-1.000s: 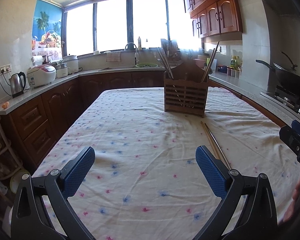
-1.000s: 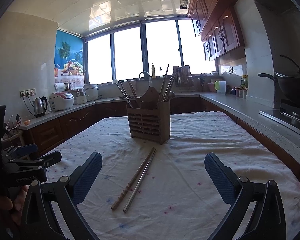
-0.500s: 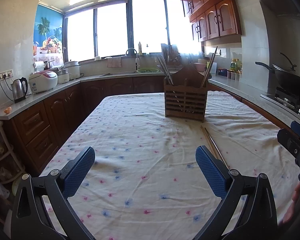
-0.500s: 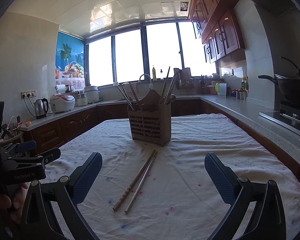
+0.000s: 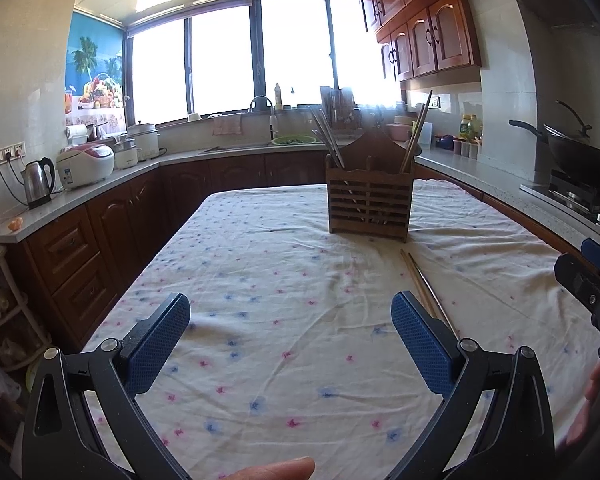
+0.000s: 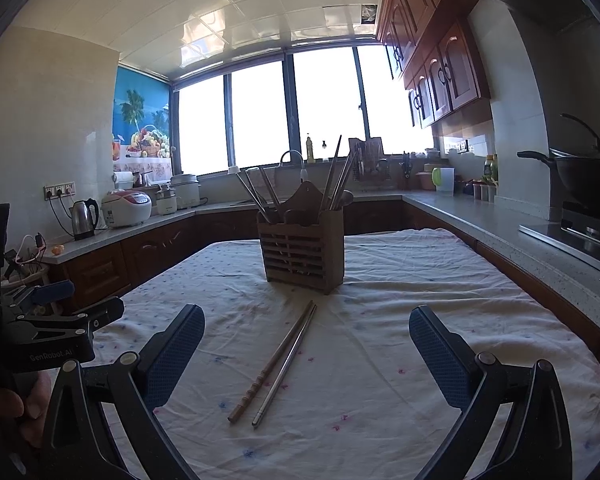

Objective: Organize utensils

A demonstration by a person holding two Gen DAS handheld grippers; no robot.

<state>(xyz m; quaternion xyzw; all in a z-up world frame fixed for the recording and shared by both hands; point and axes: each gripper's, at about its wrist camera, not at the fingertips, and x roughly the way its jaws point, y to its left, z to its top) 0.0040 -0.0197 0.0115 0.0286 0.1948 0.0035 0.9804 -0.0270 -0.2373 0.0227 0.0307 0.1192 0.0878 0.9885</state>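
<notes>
Hovering over the table, both grippers have their jaws spread wide and nothing between the blue pads. The right gripper (image 6: 306, 344) looks straight down at the two loose sticks: a wooden chopstick (image 6: 270, 364) with a ridged end and a metal chopstick (image 6: 286, 364), lying side by side on the cloth (image 6: 400, 320), nearly touching, tips toward the holder. The left gripper (image 5: 290, 344) hangs off to the side, over bare cloth, with the same pair just past its right pad.

Beyond them stands the wooden holder (image 6: 302, 250), slatted front, two compartments by the look of it, already holding several sticks and what seems to be a spoon handle, all leaning outward.

My read: this is the pick-up stage for the pair on the cloth, since everything else I can see is already in the holder. The next move calls for the right gripper to drop low and close across thin, flat-lying sticks, which can roll or slide on wrinkled fabric. Grabbing one at a time looks safer to me, and the metal one probably slips more easily.

Hard to make out: the strong window glare washes out the holder's top, so I can't tell which compartment holds what. The near ends of the pair are hidden behind the left gripper's pad in its view. Only a fingertip and a bit of a hand show at the edges.
</notes>
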